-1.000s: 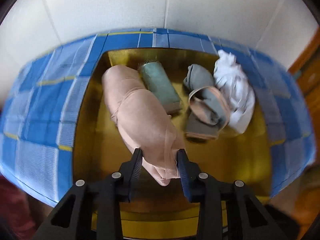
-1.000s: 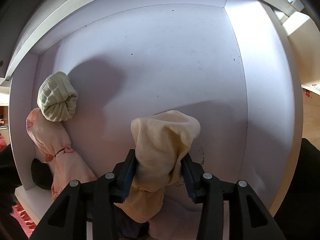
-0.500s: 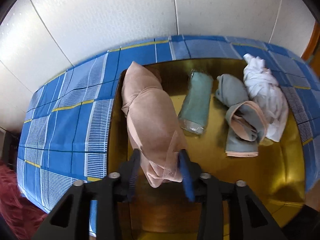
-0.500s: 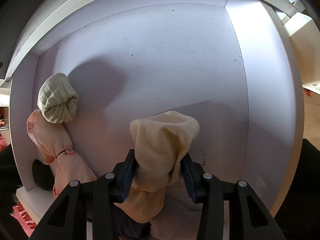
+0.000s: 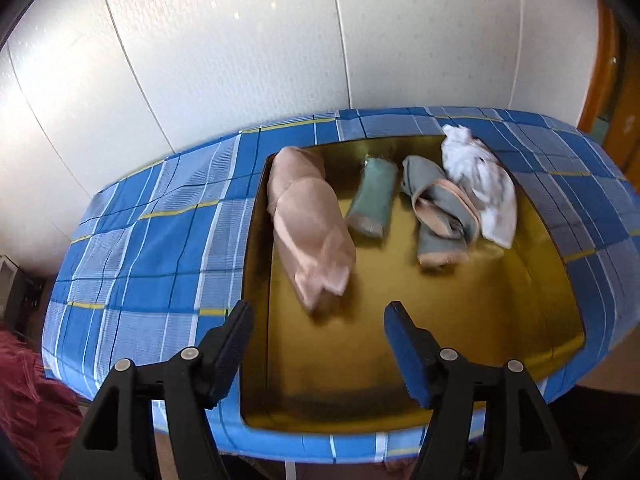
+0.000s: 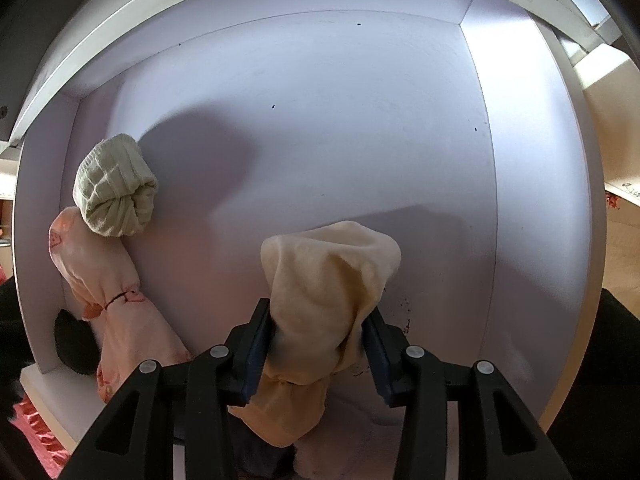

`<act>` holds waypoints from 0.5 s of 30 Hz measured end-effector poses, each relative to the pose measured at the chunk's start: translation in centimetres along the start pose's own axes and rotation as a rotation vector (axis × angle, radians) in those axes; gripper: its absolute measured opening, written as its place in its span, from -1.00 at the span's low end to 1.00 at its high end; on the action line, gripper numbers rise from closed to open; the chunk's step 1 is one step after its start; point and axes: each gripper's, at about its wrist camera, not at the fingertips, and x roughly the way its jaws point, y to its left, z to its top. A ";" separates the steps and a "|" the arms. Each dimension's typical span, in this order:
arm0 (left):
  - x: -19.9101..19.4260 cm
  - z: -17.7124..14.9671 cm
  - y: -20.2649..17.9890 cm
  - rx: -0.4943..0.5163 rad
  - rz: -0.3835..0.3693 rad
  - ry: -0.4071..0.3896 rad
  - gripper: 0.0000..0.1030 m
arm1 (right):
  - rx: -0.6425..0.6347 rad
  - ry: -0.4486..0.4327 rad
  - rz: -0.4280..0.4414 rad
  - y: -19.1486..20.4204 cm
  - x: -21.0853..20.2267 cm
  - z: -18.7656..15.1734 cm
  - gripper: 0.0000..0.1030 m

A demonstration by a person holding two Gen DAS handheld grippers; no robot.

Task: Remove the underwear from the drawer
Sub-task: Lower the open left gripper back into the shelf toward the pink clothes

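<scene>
Your right claw (image 6: 318, 344) pinches the cream-yellow rolled cotton underwear (image 6: 326, 296) by its middle, just above the floor of the white drawer (image 6: 360, 120); this bundle looks soft and light, so I think a hold across the thick middle is safer than on a loose end. Your left claw (image 5: 318, 330) is opening with nothing between its jaws, just before the pink satin roll (image 5: 310, 228) in the gold tray (image 5: 460, 320).

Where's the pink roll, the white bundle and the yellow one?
Pink rolled underwear (image 5: 312, 228), left wrist view, middle.
White crumpled cloth bundle (image 5: 486, 188), left wrist view, middle.
Pale yellow underwear (image 6: 328, 280), right wrist view, upper bulge.
</scene>
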 end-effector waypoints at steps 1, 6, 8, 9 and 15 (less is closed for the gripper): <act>-0.5 -0.8 0.0 0.000 0.001 -0.001 0.33 | -0.008 -0.001 -0.006 0.2 0.0 -0.1 -0.12; -1.4 -3.5 0.2 -0.005 0.009 -0.003 0.36 | -0.033 -0.003 -0.029 1.5 0.3 -0.3 -0.12; -1.9 -4.6 0.1 -0.006 0.019 -0.009 0.38 | -0.039 -0.004 -0.033 1.8 0.7 -0.7 -0.12; -1.9 -4.9 0.1 -0.006 0.019 -0.009 0.39 | -0.042 -0.005 -0.036 2.0 0.7 -0.7 -0.12; -2.7 -8.2 0.0 -0.038 -0.004 -0.018 0.58 | -0.054 -0.006 -0.043 3.0 0.9 -0.9 -0.12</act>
